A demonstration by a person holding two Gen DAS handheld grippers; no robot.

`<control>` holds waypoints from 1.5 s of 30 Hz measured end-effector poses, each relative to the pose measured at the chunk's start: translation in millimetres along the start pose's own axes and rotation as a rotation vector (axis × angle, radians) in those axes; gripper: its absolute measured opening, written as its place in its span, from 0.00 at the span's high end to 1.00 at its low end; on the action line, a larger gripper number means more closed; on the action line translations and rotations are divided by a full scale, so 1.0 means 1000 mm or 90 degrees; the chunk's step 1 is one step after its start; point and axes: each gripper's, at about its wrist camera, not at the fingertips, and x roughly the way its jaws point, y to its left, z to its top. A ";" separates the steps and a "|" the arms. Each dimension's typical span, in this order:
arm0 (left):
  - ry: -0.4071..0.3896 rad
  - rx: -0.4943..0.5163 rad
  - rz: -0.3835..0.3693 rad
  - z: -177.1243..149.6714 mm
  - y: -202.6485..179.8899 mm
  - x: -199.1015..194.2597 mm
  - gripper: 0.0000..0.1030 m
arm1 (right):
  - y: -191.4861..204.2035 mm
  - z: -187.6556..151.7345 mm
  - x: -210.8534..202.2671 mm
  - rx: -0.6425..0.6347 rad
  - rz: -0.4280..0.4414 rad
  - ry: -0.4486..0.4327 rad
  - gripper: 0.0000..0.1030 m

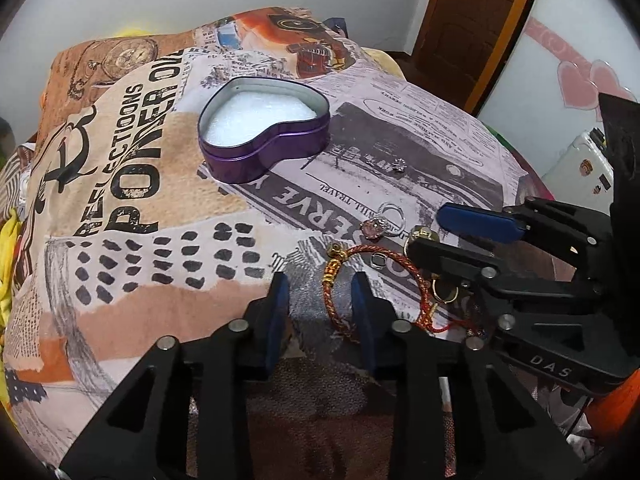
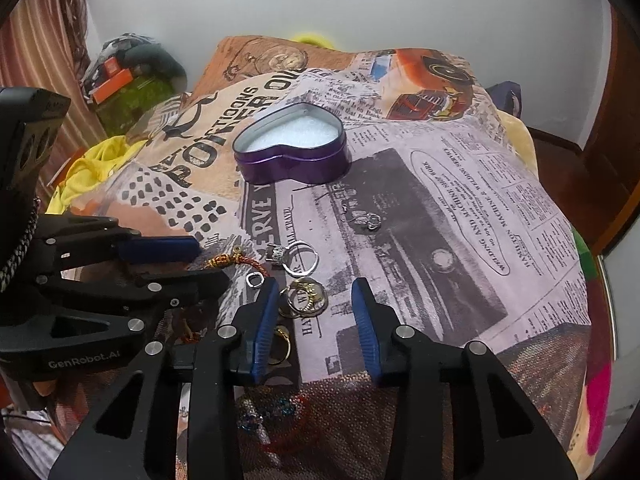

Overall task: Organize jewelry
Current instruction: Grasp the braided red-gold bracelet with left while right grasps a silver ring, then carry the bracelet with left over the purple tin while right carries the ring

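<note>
A purple heart-shaped tin [image 1: 264, 136] with white foam inside stands open on the printed cloth; it also shows in the right wrist view [image 2: 292, 148]. Jewelry lies in front of it: a red-and-gold braided bracelet [image 1: 340, 276], a silver ring with a pink stone [image 1: 380, 222], gold rings [image 2: 304, 296], a small silver earring [image 1: 398, 165]. My left gripper [image 1: 320, 280] is open and empty, its right finger inside the bracelet loop. My right gripper [image 2: 314, 292] is open and empty, hovering over the gold rings; it shows in the left wrist view [image 1: 430, 236].
The printed cloth [image 2: 460, 208] covers a rounded table. A beaded bracelet [image 2: 280, 412] lies near the front edge below my right gripper. Yellow fabric [image 2: 92, 172] and clutter sit at the left. A wooden door [image 1: 472, 12] stands behind at the right.
</note>
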 end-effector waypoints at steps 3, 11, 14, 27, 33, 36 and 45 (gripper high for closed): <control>-0.001 0.004 -0.004 0.000 -0.001 0.000 0.80 | 0.003 0.000 0.003 -0.007 0.003 0.004 0.72; -0.010 0.005 -0.004 -0.002 -0.002 -0.001 0.96 | 0.004 0.000 0.006 -0.013 0.006 0.009 0.81; -0.019 0.004 0.001 -0.003 -0.002 -0.005 0.96 | 0.004 0.000 0.004 -0.007 0.008 0.007 0.81; -0.085 -0.006 0.020 0.004 0.002 -0.046 0.96 | 0.008 0.010 -0.022 0.000 -0.006 -0.031 0.81; -0.123 -0.010 0.033 0.010 0.004 -0.067 0.96 | 0.014 0.019 -0.038 0.000 -0.015 -0.058 0.81; -0.145 -0.011 0.041 0.014 0.006 -0.078 0.96 | 0.016 0.025 -0.046 0.000 -0.019 -0.074 0.81; -0.203 -0.016 0.063 0.030 0.015 -0.104 0.96 | 0.020 0.044 -0.059 -0.006 -0.030 -0.116 0.81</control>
